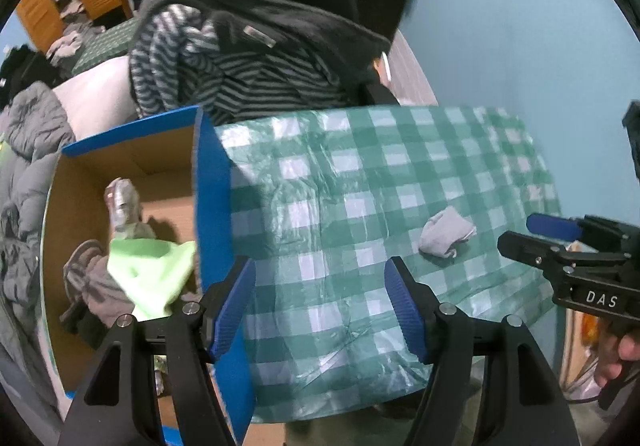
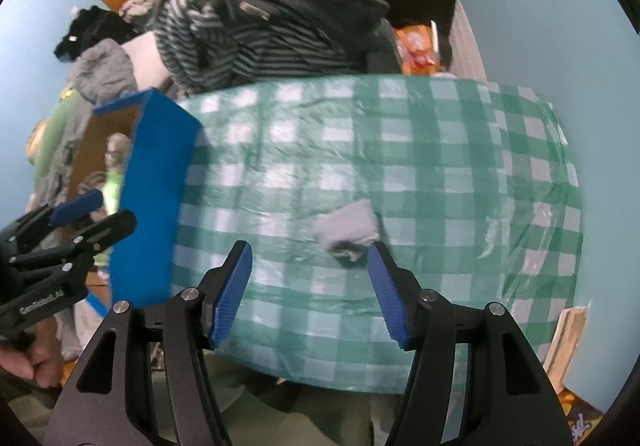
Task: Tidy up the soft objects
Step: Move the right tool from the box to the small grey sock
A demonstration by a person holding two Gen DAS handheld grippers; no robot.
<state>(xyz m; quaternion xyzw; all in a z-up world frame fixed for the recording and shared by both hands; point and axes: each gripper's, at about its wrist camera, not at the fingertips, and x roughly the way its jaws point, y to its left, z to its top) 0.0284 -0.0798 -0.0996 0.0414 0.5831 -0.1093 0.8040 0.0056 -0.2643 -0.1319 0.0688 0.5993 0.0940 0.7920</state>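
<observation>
Both pairs of blue fingers hang over the table's near edge, spread partway with nothing between them: the left gripper (image 1: 320, 306) close to the box, the right gripper (image 2: 310, 290) just short of the grey sock (image 2: 348, 232). That crumpled sock lies alone on the green checked table (image 2: 460, 166), right of the middle, its long axis running roughly along the near edge. Bare cloth lies open all around it. A blue cardboard box (image 1: 212, 206) at the left edge holds a lime-green cloth (image 1: 148, 274) and other soft items. Piled clothes (image 1: 240, 46) crowd behind the far edge
</observation>
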